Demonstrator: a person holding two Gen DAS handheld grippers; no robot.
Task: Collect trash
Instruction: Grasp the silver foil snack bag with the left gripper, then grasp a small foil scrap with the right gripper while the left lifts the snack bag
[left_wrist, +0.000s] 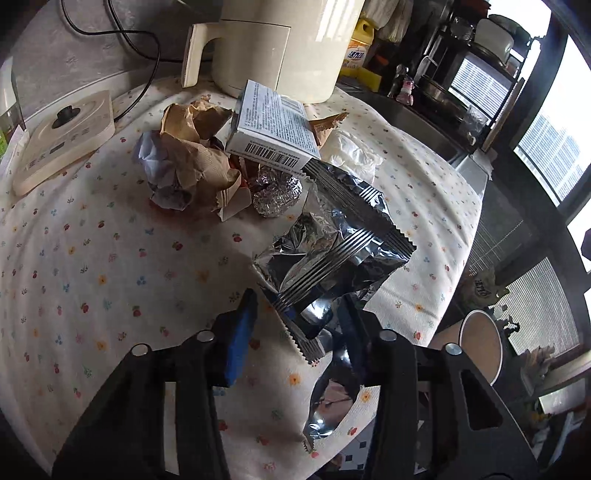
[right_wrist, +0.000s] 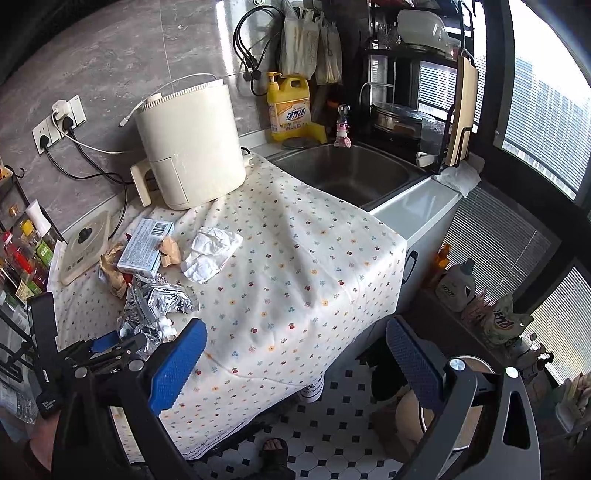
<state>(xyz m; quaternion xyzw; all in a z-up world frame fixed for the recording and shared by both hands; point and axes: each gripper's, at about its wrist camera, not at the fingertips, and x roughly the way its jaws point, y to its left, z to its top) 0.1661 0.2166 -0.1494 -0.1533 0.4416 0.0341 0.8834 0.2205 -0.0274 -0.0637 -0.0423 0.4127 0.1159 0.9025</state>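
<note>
A silver foil wrapper (left_wrist: 332, 254) lies between the fingers of the left gripper (left_wrist: 299, 325) at the near edge of a floral tablecloth (left_wrist: 92, 258); the jaws stand apart, and the wrapper covers the right-hand finger, so whether they grip it cannot be told. Behind it sits the rest of the trash: a white box (left_wrist: 275, 127) with a barcode, crumpled brown paper (left_wrist: 199, 162), a foil ball (left_wrist: 275, 195) and a white tissue (left_wrist: 351, 155), heaped together and partly hiding one another. A cream appliance (left_wrist: 280, 44) at the back is cut off at the top. A paper cup (left_wrist: 480, 343) shows below the table's edge, half hidden by the gripper.

The right gripper (right_wrist: 295, 354) hangs wide apart and empty past the cloth's corner, over a tiled floor (right_wrist: 332, 424). From there the wrapper (right_wrist: 155, 299) shows as a crumpled glint, the left gripper (right_wrist: 122, 345) beside it mostly hidden. A steel sink (right_wrist: 351, 173) lies beyond the cloth.
</note>
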